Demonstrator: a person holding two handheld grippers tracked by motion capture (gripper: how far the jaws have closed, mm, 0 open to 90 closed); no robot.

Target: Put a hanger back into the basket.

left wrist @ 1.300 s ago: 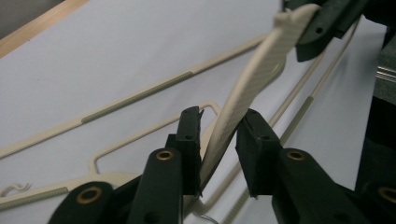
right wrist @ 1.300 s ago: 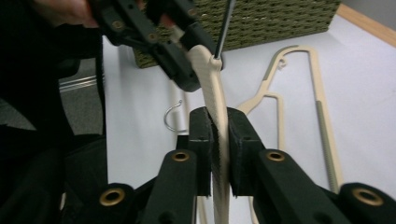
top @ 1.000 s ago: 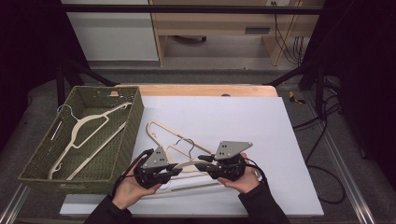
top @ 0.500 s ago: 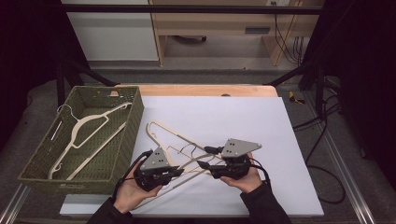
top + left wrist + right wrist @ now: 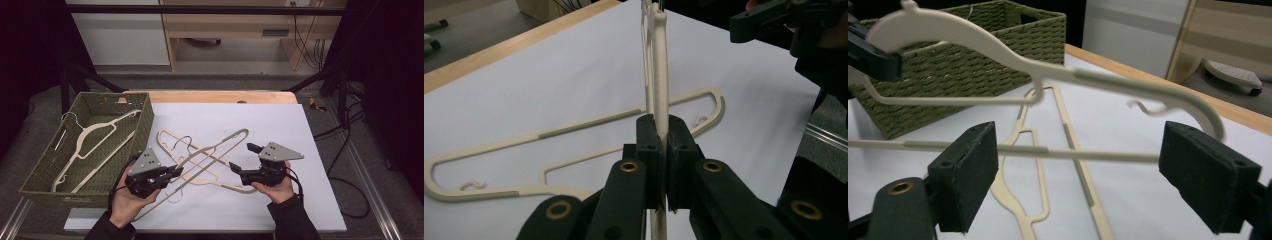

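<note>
- Gripping the upper hanger at its near-left end, the left gripper has its jaws pressed tight on the cream bar; in the left gripper view the hanger runs straight up out of the pinched pads.
- That hanger slants from the near left up towards the far right over the white sheet, and the right gripper view shows it lifted clear of the table.
- A second hanger lies flat beneath it on the sheet, crossing it; it shows flat in the left gripper view too and in the right gripper view.
- The right gripper sits at the near right with its jaws spread wide, holding nothing; its pads stand either side of the raised hanger's thin lower bar without touching it.
- Each gripper is held in a hand, left hand and right hand, coming in from the near edge.
- Out at the left, a green woven basket stands just beside the sheet, with a third hanger lying inside it.
- A strip of bare wooden table shows along the far edge.
</note>
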